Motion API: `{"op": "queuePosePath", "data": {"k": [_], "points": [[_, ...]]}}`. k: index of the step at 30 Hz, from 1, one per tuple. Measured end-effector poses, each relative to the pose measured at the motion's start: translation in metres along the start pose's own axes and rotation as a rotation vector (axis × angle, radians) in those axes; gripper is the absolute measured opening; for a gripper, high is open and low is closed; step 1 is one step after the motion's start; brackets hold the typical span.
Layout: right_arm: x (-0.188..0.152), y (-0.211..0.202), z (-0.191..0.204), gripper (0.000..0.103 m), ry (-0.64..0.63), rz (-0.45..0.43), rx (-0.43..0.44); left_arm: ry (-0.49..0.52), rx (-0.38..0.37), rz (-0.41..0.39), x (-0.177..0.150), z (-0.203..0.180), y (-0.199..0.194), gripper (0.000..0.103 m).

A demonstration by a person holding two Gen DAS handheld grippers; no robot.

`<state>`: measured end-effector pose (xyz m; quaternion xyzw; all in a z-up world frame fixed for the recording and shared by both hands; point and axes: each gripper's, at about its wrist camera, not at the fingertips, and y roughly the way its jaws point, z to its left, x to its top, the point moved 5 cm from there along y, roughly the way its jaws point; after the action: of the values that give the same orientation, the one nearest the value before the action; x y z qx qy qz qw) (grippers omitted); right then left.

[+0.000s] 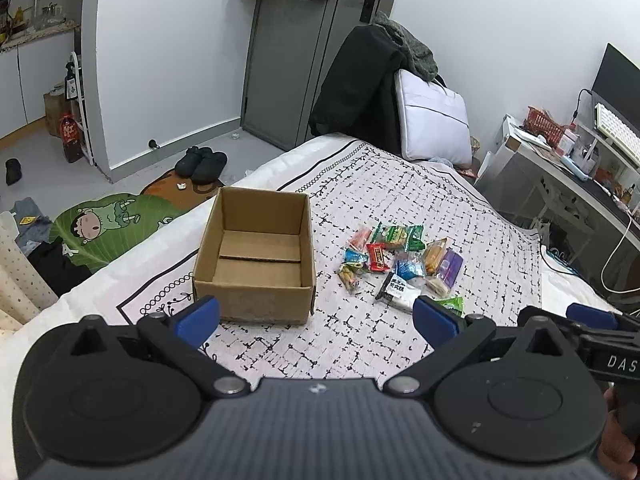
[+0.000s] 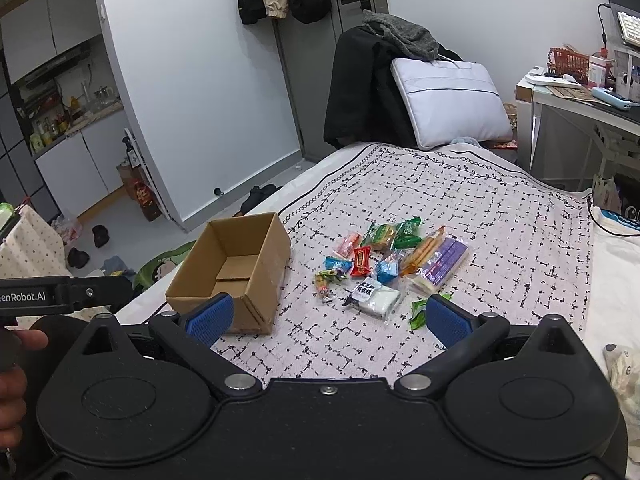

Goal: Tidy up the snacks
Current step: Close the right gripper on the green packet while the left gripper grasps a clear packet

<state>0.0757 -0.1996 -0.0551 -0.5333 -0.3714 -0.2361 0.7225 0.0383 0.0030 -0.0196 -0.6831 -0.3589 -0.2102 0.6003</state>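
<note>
Right wrist view: loose pile of small wrapped snacks [image 2: 390,266] lies on the white black-patterned bedspread [image 2: 500,240], just right of the open brown cardboard box [image 2: 230,270], which is empty. Nearest the camera: a white-and-black packet [image 2: 374,296] and a green wrapper [image 2: 418,312]; a purple packet [image 2: 448,262] sits at the pile's right edge.

Right gripper [image 2: 328,318]: jaws spread wide, nothing held, hanging short of the pile. The green wrapper lies just beside its right blue pad; the rest of the pile is ahead, between the pads' lines.

Left gripper [image 1: 316,318]: also wide open and empty. Box is ahead-left of it, pile ahead-right.

Risks (judgement): packets overlap, so a closing pinch may catch two at once or drag neighbours. Soft bedding gives under pressure; a thin wrapper could slip flat beneath the pads. Light box may shift if nudged during a drop.
</note>
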Motion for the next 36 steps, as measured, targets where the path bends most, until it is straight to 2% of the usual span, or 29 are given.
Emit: {"op": "queuePosePath", "data": {"k": [17,28,36], "points": [[-0.005,0.039,-0.043,0.101,0.078,0.008,0.005,-0.029,-0.015,0.039,0.002,-0.015,0.045,0.100],[-0.011,0.070,-0.071,0.087,0.140,0.055,0.025,-0.043,-0.025,0.060,0.003,-0.030,0.078,0.099],[-0.022,0.096,-0.094,0.078,0.221,0.107,0.044,-0.054,-0.044,0.098,0.001,-0.047,0.110,0.092]]}}
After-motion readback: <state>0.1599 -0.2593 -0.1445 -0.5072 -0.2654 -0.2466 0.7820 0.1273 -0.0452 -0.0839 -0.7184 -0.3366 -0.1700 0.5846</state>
